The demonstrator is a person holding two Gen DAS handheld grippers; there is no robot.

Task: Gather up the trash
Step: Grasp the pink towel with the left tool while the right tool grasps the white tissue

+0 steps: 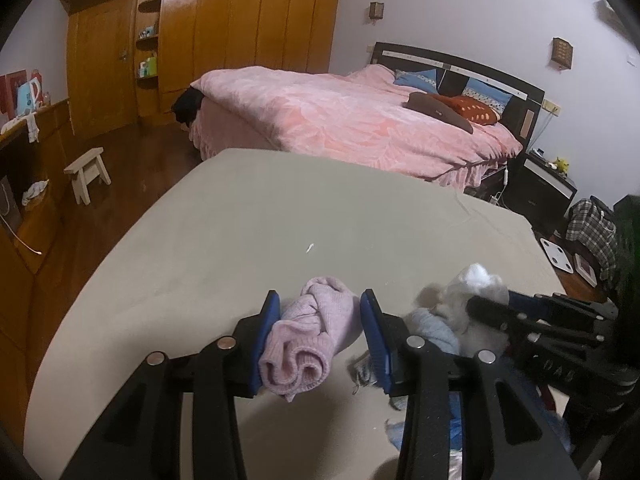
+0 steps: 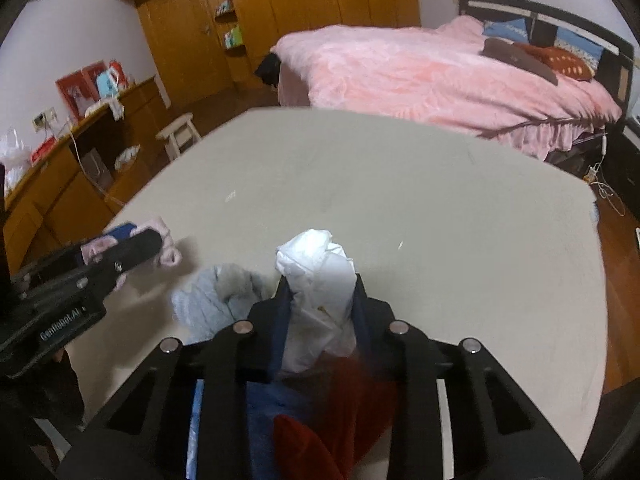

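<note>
A bedroom with orange wooden wardrobes and a bed under a pink quilt lies behind a wide beige cloth-covered table, where the collecting happens. The left gripper holds a rolled pale pink knitted cloth between its blue-padded fingers; the jaws stand moderately apart, pressed against both sides of the roll, which looks lifted slightly off the table, probably so it can be carried off. The right gripper is pinched on a crumpled white paper wad, whose top pokes up past the fingertips; its jaws are narrower, squeezing the wad. Between the two grippers a light blue-grey knitted bundle rests on the table, ungripped. A tiny white scrap lies farther out on the table, well apart from both grippers. Blue and red material beneath the right gripper is blurred; I cannot tell what it is.
</note>
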